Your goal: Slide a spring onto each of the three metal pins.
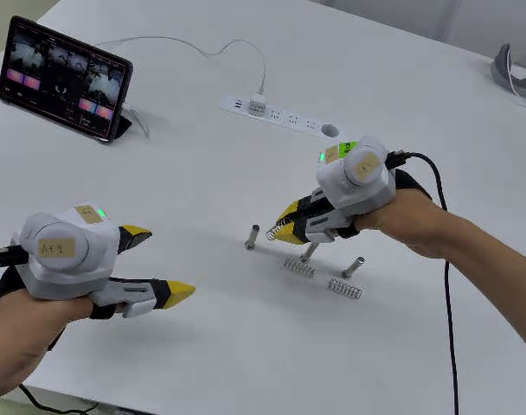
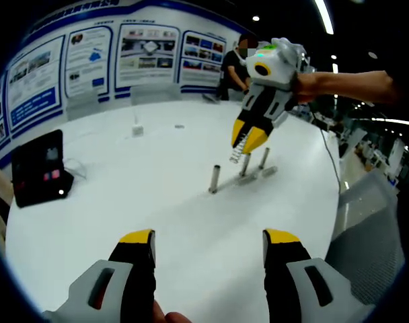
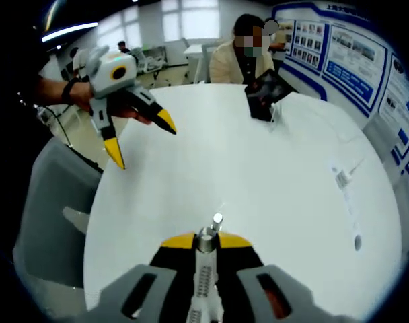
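Observation:
Three short metal pins stand in a row on the white table: left pin [image 1: 252, 236], middle pin [image 1: 309, 252], right pin [image 1: 353, 266]. Two springs [image 1: 299, 267] [image 1: 344, 288] lie flat just in front of them. My right gripper [image 1: 285, 226] hovers between the left and middle pins, shut on a third spring [image 1: 274, 232] that sticks out past its yellow tips. The right gripper view has that spring [image 3: 203, 282] between the jaws and a pin top [image 3: 218, 219] just beyond it. My left gripper [image 1: 162, 264] is open and holds nothing, well to the left of the pins [image 2: 215, 179].
A tablet [image 1: 64, 78] on a stand sits at the far left, and a white power strip [image 1: 280, 115] with a cable lies behind the pins. A grey headset [image 1: 518, 73] rests at the far right edge. A person [image 3: 248, 57] sits across the table.

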`<action>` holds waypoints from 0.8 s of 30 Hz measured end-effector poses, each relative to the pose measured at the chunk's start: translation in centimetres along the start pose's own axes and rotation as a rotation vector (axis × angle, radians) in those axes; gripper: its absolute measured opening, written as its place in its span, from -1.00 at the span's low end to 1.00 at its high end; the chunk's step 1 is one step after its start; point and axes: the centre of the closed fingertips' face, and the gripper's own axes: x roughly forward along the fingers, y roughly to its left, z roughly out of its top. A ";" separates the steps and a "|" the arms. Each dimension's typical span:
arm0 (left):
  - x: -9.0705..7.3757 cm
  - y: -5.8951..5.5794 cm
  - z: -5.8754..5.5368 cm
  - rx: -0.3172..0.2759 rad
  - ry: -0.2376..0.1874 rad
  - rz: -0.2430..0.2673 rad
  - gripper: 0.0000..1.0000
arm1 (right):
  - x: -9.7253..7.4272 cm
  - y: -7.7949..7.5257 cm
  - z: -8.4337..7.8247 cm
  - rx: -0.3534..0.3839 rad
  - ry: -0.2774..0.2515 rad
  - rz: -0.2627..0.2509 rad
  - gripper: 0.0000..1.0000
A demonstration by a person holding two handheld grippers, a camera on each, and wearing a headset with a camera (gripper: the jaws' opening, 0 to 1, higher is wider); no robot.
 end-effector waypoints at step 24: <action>-1.4 0.9 -0.6 -0.007 0.007 0.014 0.31 | 2.1 -0.6 1.3 -0.029 0.028 -0.009 -0.75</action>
